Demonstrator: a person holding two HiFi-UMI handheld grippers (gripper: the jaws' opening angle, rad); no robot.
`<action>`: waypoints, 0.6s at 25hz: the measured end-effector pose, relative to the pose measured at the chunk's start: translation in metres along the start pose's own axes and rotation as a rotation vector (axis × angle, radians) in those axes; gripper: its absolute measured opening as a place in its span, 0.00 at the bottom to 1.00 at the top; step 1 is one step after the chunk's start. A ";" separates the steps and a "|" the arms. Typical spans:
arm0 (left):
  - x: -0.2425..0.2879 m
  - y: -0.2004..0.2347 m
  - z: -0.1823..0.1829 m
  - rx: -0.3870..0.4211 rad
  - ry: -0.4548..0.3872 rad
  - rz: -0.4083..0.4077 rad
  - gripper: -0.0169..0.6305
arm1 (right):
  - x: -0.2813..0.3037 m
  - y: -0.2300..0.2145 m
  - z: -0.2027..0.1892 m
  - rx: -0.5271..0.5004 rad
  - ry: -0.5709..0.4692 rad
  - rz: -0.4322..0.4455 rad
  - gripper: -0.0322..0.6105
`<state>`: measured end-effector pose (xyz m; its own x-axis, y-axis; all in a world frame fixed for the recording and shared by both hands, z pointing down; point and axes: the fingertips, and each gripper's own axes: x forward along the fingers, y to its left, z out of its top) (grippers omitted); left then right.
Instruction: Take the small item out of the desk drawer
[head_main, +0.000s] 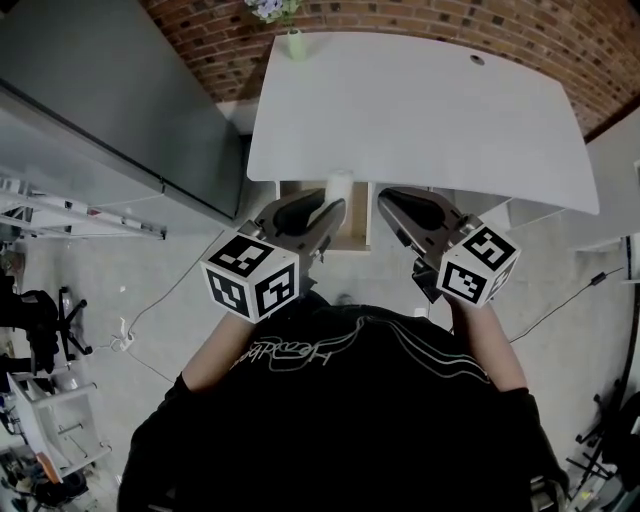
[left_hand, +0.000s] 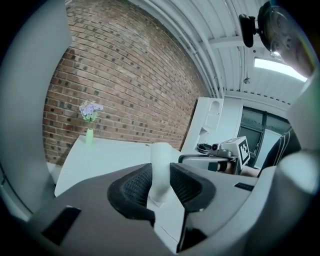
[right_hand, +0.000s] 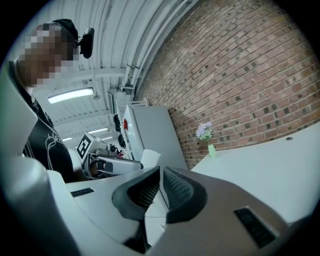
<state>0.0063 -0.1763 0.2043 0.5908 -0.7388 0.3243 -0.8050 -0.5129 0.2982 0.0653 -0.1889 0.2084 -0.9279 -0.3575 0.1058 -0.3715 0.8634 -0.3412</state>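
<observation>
Small white item (left_hand: 161, 170), seemingly light, stiff and smooth, sits clamped mid-body in the left gripper (head_main: 328, 208) above the open drawer (head_main: 355, 228) at the desk's (head_main: 420, 110) near edge, while the right gripper (head_main: 393, 203) is closed and empty.

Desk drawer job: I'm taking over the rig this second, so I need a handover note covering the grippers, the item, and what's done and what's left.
Left hand-held gripper: shut on the small white item, which stands upright between the pads.
Right hand-held gripper: jaws together, nothing between them, held beside the left one.
Drawer: open under the front edge of the white desk.
Done: the item is gripped and lifted, and it is held over the open drawer at about desktop height.
Left: carry it clear of the drawer and set it down, probably on the desk.
</observation>
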 end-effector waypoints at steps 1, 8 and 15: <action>0.000 0.000 0.000 0.003 0.003 -0.002 0.23 | 0.000 0.000 0.000 0.004 0.001 -0.004 0.13; -0.004 0.002 0.008 -0.010 -0.016 -0.011 0.23 | 0.000 0.003 0.003 0.001 0.001 -0.007 0.13; -0.009 0.012 0.012 0.001 -0.011 -0.024 0.23 | 0.018 0.008 0.003 0.014 -0.008 0.012 0.13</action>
<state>-0.0092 -0.1814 0.1944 0.6090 -0.7314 0.3070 -0.7909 -0.5306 0.3050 0.0458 -0.1895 0.2051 -0.9322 -0.3496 0.0941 -0.3594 0.8629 -0.3553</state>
